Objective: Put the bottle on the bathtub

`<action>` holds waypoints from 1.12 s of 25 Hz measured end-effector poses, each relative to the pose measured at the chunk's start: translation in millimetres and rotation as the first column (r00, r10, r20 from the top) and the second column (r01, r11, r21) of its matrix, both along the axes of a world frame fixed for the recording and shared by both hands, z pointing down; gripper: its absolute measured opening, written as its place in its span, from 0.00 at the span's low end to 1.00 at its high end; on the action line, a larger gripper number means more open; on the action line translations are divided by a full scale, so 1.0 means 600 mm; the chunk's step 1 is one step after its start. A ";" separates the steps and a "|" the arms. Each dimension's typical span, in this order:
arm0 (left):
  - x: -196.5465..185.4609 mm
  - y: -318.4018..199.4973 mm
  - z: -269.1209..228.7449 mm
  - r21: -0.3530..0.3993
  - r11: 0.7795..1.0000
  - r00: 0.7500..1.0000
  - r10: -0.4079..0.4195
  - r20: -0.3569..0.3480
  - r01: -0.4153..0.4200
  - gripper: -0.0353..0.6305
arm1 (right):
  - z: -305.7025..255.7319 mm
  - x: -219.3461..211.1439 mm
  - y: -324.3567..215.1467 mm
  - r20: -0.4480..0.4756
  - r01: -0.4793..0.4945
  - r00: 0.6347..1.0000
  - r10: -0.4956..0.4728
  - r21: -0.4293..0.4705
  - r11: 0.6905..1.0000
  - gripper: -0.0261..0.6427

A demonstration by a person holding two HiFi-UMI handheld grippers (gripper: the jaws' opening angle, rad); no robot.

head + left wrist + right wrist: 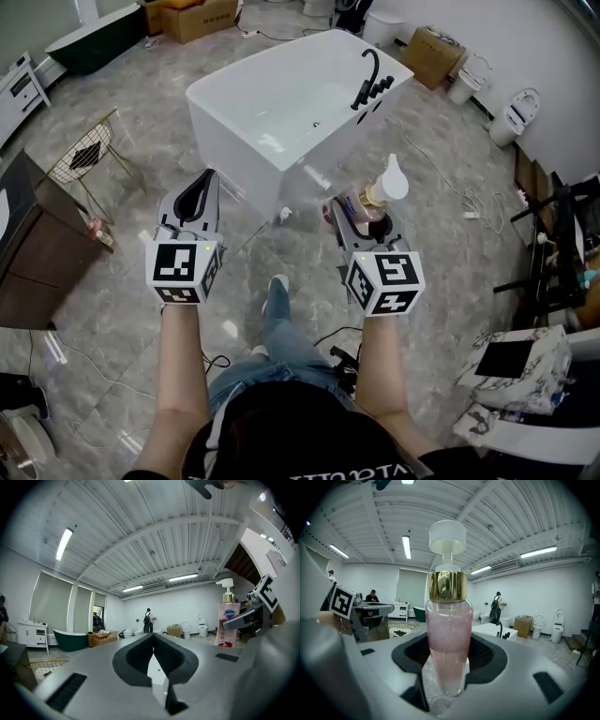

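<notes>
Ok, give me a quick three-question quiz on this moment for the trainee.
1. Are the left gripper's jaws apart or together?
2. The bottle is held by: A) the left gripper, B) the right gripper, C) neither.
3. True or false: the bottle is not yet on the bathtub.
Key: 1 together; 2 B; 3 true.
</notes>
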State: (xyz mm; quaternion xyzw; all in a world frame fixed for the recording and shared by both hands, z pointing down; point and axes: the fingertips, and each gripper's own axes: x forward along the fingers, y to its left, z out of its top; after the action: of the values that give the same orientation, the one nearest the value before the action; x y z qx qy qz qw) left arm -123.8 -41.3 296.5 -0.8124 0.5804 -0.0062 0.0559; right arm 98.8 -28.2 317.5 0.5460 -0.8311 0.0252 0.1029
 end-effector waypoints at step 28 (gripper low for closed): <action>-0.012 -0.523 0.148 -0.213 0.972 0.995 -0.098 0.010 0.098 0.07 | 0.269 -0.043 -0.585 0.046 0.096 0.995 -0.086 -0.346 0.933 0.38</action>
State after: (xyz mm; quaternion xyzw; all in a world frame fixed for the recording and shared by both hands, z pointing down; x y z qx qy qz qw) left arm -131.3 -355.2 385.2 -0.7841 0.6158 -0.0708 -0.0319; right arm 73.0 -379.1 478.9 0.4798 -0.8394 0.1749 0.1860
